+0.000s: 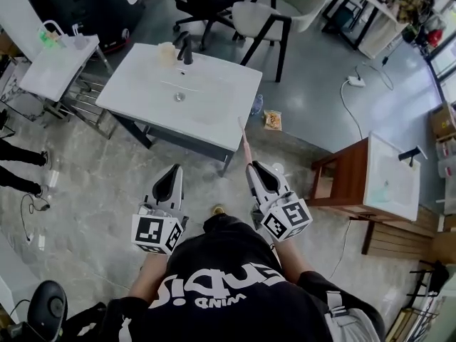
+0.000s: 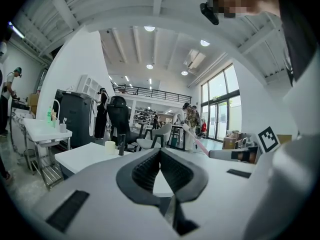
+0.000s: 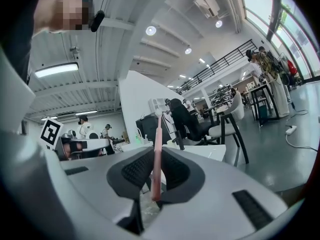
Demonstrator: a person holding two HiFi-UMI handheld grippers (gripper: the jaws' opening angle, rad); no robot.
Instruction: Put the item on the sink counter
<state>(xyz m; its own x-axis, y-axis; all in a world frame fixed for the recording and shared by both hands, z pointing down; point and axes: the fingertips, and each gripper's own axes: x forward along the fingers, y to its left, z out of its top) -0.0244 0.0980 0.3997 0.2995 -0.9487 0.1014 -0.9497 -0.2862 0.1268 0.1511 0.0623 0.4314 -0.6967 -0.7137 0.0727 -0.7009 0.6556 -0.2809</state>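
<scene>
The white sink counter stands ahead of me, with a black faucet and a pale cup at its far edge. My right gripper is shut on a thin pink stick whose tip points at the counter's near edge. In the right gripper view the pink stick stands upright between the jaws of the right gripper, its pale end on top. My left gripper hangs beside it, short of the counter. Its jaws meet at the tips with nothing between them.
A small white table with bottles stands left of the counter. Chairs are behind it. A wooden stand with a second basin is at the right. A snack packet and a power strip lie on the floor.
</scene>
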